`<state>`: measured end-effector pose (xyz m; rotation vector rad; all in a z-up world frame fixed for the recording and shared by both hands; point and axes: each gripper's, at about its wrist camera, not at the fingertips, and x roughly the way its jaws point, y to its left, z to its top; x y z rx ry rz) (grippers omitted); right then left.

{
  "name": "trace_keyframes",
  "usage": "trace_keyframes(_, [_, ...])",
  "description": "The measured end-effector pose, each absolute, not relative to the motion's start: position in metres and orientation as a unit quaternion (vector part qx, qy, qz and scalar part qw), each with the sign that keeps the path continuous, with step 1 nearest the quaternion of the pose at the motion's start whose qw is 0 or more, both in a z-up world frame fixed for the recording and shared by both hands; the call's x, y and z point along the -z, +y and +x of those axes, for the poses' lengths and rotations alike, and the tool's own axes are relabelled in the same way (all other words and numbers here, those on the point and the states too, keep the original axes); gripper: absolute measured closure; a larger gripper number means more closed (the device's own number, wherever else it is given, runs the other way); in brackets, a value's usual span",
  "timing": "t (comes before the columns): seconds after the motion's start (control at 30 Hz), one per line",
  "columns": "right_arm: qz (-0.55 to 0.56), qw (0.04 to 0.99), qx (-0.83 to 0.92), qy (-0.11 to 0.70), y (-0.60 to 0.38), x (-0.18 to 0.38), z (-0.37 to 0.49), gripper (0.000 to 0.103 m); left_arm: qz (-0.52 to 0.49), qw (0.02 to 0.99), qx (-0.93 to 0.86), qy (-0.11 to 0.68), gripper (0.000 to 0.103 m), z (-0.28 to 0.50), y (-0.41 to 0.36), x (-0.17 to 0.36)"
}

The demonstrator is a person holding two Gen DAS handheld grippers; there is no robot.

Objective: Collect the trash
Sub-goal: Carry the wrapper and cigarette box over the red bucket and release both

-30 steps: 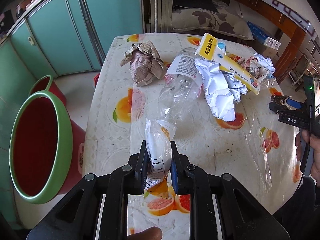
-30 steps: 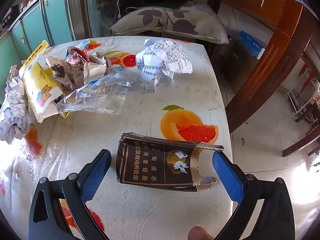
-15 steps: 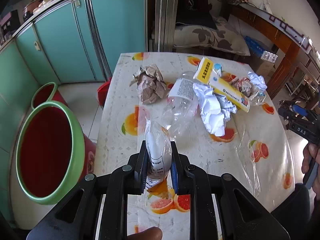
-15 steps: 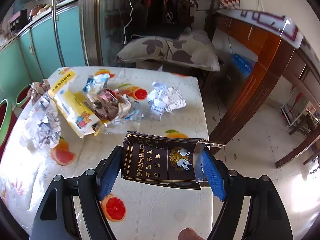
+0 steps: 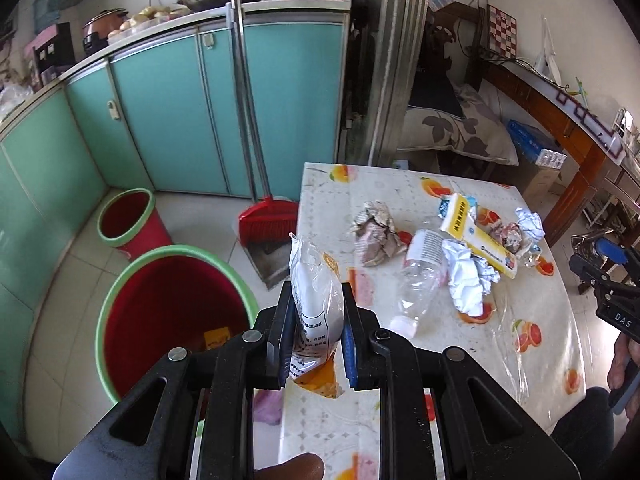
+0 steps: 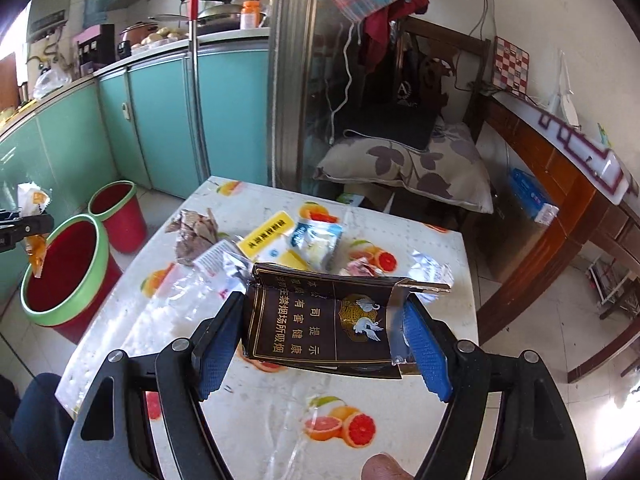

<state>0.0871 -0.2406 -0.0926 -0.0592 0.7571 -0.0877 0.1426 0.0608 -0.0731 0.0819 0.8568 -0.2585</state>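
My left gripper (image 5: 316, 344) is shut on a clear and orange snack wrapper (image 5: 316, 300), held in the air at the table's left edge, beside the big red bin with a green rim (image 5: 168, 300). From the right wrist view the wrapper (image 6: 34, 232) hangs over that bin (image 6: 64, 276). My right gripper (image 6: 324, 344) is shut on a flattened dark cigarette pack (image 6: 320, 328), raised above the table (image 6: 400, 412). A crushed clear bottle (image 5: 420, 276), crumpled papers (image 5: 376, 232), a yellow box (image 5: 476, 236) and foil (image 5: 468, 280) lie on the table.
A smaller red bin (image 5: 128, 220) stands behind the big one. A red broom and dustpan (image 5: 268, 224) lean by the teal cabinets (image 5: 172, 112). A pillow (image 6: 408, 168) and a wooden bench (image 6: 560, 184) are beyond the table. The big bin holds a yellow scrap (image 5: 218, 336).
Both grippers have risen away from the table. The left one carried the wrapper left toward the big bin. The right one closed on the cigarette pack and lifted it.
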Motion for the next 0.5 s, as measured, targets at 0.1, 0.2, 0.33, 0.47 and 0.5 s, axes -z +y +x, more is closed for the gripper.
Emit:
trace_keyframes(0.1, [-0.037,0.932,0.020,0.361,-0.206,0.083,0.097,0.026,0.030,0.904,0.104,0.413,0.084,0.147,0.091,0.073])
trace_keyframes(0.2, [-0.049,0.933,-0.001,0.358,-0.172,0.079,0.107,0.026,0.022,0.905,0.083,0.416,0.084,0.151,0.121,0.076])
trace_keyframes(0.33, [-0.058,0.933,-0.027,0.353,-0.128,0.073,0.120,0.026,0.016,0.904,0.059,0.424,0.084,0.157,0.154,0.086])
trace_keyframes(0.47, [-0.068,0.934,-0.050,0.347,-0.090,0.067,0.128,0.026,0.010,0.898,0.045,0.437,0.083,0.162,0.178,0.100])
trace_keyframes(0.5, [-0.071,0.934,-0.056,0.345,-0.080,0.066,0.130,0.026,0.007,0.896,0.046,0.441,0.077,0.163,0.183,0.104])
